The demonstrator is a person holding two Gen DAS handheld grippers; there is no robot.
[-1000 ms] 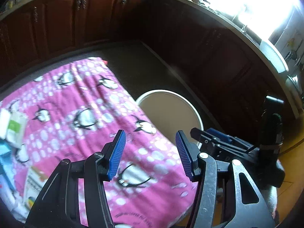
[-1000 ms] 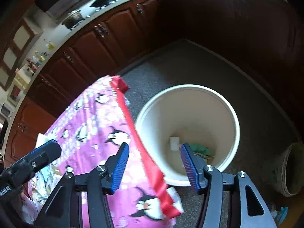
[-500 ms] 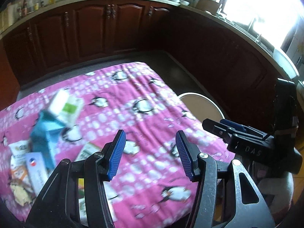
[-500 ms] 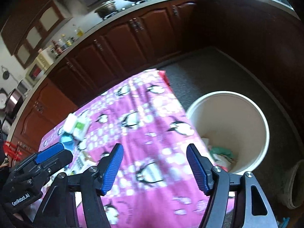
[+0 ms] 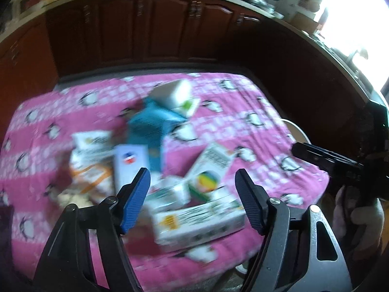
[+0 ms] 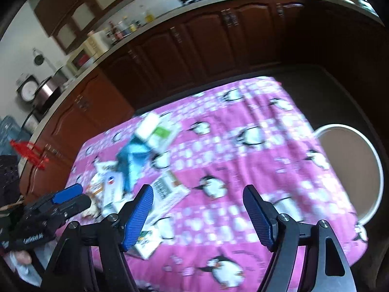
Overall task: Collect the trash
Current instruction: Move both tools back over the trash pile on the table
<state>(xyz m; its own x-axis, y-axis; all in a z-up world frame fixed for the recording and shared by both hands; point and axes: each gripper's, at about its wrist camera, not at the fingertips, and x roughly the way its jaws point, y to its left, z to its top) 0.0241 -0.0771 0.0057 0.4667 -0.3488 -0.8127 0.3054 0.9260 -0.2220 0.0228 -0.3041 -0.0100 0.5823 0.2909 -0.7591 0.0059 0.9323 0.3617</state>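
Observation:
A pile of trash lies on a pink penguin-print cloth [image 5: 255,102]: a blue carton [image 5: 150,124], a white and green box [image 5: 180,97], a long white box [image 5: 197,221] and several other cartons, all blurred. My left gripper [image 5: 192,197] is open and empty above the near cartons. My right gripper [image 6: 198,209] is open and empty over the cloth [image 6: 267,146], right of the pile [image 6: 136,160]. The cream bin [image 6: 352,170] stands on the floor off the cloth's right edge.
Dark wooden cabinets [image 5: 145,29] run along the back and right under a countertop. The other gripper shows at the right in the left wrist view [image 5: 340,163] and at the lower left in the right wrist view [image 6: 48,209]. A bright window [image 5: 359,12] glares at top right.
Both grippers have swung left from the bin toward the pile of cartons. The bin has slid to the right edge of view. Both stay open and empty.

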